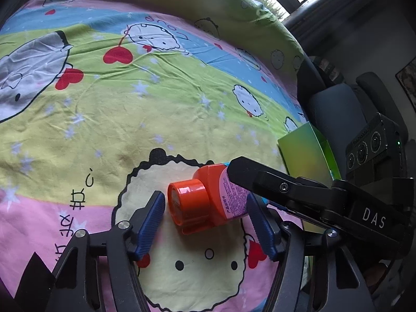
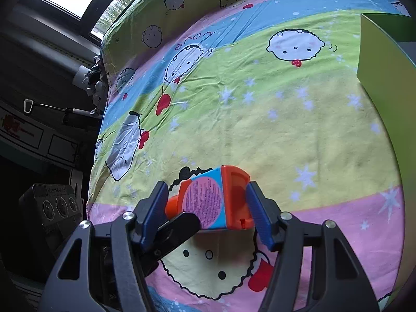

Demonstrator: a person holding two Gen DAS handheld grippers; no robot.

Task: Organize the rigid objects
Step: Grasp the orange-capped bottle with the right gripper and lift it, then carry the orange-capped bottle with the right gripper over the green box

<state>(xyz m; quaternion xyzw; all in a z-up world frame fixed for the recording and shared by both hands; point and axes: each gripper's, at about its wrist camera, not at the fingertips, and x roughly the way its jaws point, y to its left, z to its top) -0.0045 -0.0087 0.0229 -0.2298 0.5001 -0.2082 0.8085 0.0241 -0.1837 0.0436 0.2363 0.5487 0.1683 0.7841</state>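
A: Left tongs (image 1: 205,222)?
B: Partly open. Orange bottle (image 1: 208,200) sits between the blue pads, lower centre of the left view. Right pad (image 1: 261,230) looks to touch the bottle's label side; left pad (image 1: 150,223) has a sliver of gap to the cap (image 1: 186,201). Not a firm clamp that I can confirm.

A: Right tongs (image 2: 206,214)?
B: Same bottle (image 2: 215,200), lower centre of the right view. Right pad (image 2: 260,218) sits against the orange base end. Left pad (image 2: 153,214) is beside the cap end, but a black finger of the left tongs crosses in front there, so contact on that side is hidden. Partly open too; cannot tell whether it grips.

A: Where's the bottle?
B: Lying on its side on the bed sheet (image 1: 130,119), over a cartoon face print, cap toward the left in both views. Pink round label faces up.

A: Both tongs on one bottle?
B: Yes, from opposite sides. Right tongs' black finger (image 1: 260,176) overlaps the bottle's upper right in the left view.

A: Anything else?
B: Green box (image 1: 306,153) at right of the left view, just beside the right tongs; same box (image 2: 384,78) at right edge of the right view, well apart from the bottle.
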